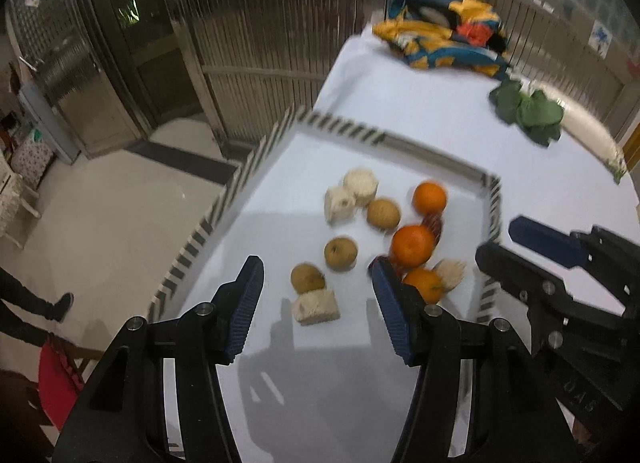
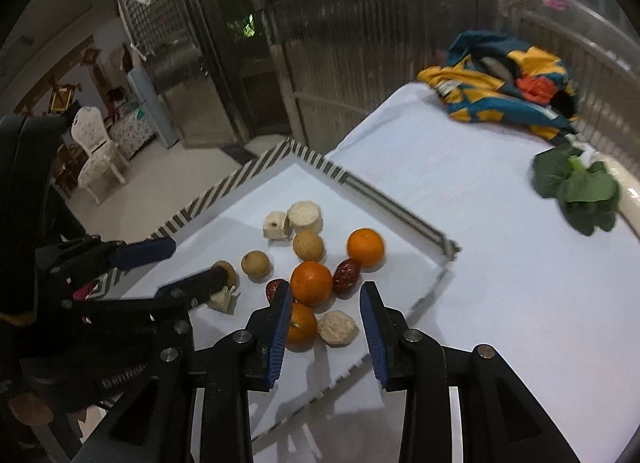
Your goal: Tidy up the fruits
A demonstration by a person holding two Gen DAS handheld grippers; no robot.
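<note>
A white tray with a striped rim [image 1: 348, 127] [image 2: 224, 191] holds three oranges [image 1: 412, 245] [image 2: 311, 283], three round brown fruits [image 1: 340, 253] [image 2: 255, 264], pale cut chunks [image 1: 316, 307] [image 2: 305, 217], red dates [image 2: 347, 277] and a walnut [image 2: 338, 327]. My left gripper [image 1: 316, 265] [image 2: 190, 263] hovers open over the tray's near left part, above a brown fruit [image 1: 307, 277] and touching nothing. My right gripper [image 2: 327, 287] [image 1: 504, 243] hangs open over the near right corner, above the oranges and walnut, with nothing gripped.
The tray lies on a white-covered table [image 2: 500, 263]. A colourful cloth bundle [image 1: 444, 37] [image 2: 508, 79] and a green leafy vegetable [image 1: 528, 113] [image 2: 576, 187] sit at the far right. A person's leg [image 1: 44, 303] and something red [image 1: 56, 379] are left of the table.
</note>
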